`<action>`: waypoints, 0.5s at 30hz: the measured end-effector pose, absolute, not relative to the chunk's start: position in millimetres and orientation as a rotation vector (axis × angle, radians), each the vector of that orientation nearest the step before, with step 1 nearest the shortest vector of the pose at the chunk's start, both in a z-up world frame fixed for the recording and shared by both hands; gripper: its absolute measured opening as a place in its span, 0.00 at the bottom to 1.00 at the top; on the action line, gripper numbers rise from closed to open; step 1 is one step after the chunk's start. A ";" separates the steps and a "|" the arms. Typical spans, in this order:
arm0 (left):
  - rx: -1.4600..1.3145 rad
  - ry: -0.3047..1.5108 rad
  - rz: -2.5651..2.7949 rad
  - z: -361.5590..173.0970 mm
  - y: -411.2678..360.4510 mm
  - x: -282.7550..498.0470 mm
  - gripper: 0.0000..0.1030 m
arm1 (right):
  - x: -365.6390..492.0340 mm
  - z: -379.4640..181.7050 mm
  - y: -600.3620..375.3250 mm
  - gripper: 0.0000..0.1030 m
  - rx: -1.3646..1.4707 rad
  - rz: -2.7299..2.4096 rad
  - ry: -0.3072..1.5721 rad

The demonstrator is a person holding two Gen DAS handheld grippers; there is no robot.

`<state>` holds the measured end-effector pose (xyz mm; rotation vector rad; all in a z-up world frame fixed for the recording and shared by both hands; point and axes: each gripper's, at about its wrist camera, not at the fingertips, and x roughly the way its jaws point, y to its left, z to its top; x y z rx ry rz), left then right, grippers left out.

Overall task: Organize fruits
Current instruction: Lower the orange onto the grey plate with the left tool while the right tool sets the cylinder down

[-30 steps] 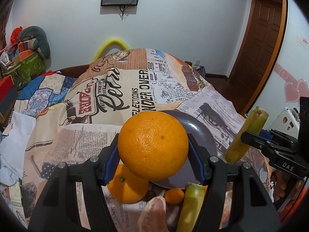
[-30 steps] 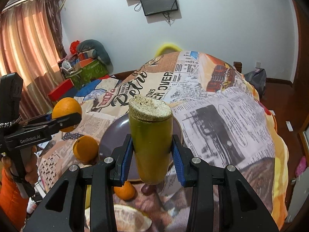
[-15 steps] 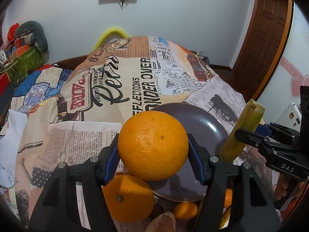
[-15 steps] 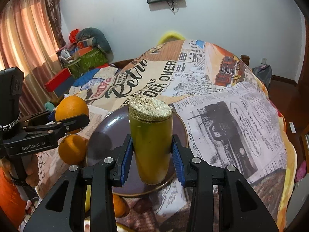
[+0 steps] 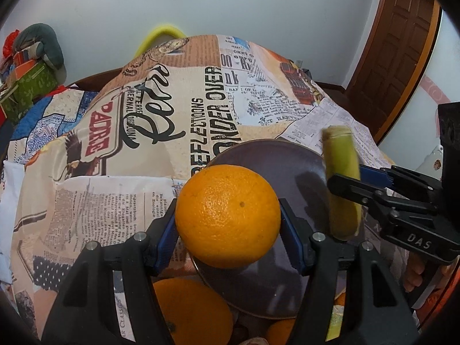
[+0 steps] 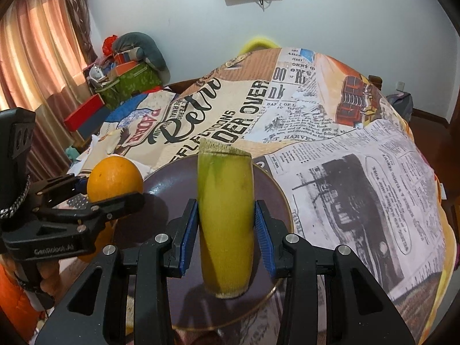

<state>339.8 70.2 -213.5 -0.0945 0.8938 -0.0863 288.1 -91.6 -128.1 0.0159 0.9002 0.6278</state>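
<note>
Jaws of the left gripper point(image 5: 228, 224) spread wide and clamped on a large orange point(image 5: 228, 216), blue pads pressed against both its flanks. Held in the air over the near left rim of a dark purple plate point(image 5: 273, 155), not resting on it. Jaws of the right gripper point(image 6: 225, 231) set at a middling width around a yellow-green cut stalk point(image 6: 225, 221), sugarcane by the look of it, upright with a slight tilt; left pad against its side, right pad seemingly just touching, contact hard to judge. Stalk poised over the plate's middle; whether its lower end meets the plate not clear. Stalk blurred in the left wrist view.

Below the left gripper, a second orange point(image 5: 192, 310) lying on the newsprint-patterned tablecloth point(image 5: 120, 201) just beside the plate, partly covered by the gripper body. Further orange and yellow-green scraps at the bottom edge, cut off and too hidden to name. Near rim of the plate masked by both grippers' frames.
</note>
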 end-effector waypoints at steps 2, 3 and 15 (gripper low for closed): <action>-0.085 0.897 -0.077 -215.2 70.0 341.9 0.62 | 290.7 -133.8 -89.4 0.35 0.011 0.628 0.921; -0.080 0.898 -0.077 -215.9 69.2 342.6 0.62 | 292.1 -136.0 -88.8 0.35 0.012 0.629 0.930; -0.070 0.943 -0.094 -227.6 62.3 348.5 0.62 | 291.5 -140.8 -86.9 0.35 0.006 0.651 0.948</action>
